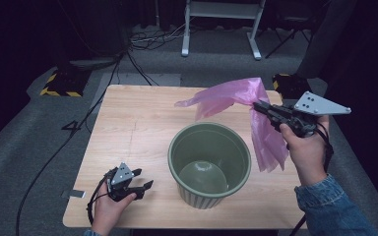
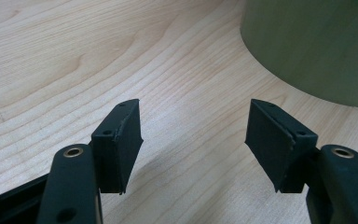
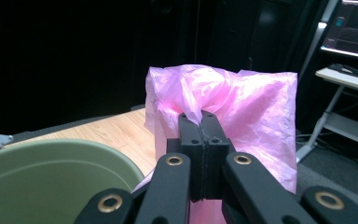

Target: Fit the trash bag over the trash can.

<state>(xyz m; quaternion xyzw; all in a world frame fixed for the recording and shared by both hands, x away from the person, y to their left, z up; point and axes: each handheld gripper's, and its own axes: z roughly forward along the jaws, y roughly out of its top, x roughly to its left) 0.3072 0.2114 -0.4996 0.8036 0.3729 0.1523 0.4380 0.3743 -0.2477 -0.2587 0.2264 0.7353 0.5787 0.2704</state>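
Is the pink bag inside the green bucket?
No, the pink bag hangs in the air from the right gripper, beside the green bucket.

One green bin (image 1: pixel 209 164), one pink plastic bag (image 1: pixel 256 118), one wooden table (image 1: pixel 138 128), two tongs.

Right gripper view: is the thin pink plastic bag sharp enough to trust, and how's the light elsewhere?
Right gripper view: thin pink plastic bag sharp, background black. High view: wooden table evenly lit, surroundings dark. Left gripper view: round green plastic bucket soft.
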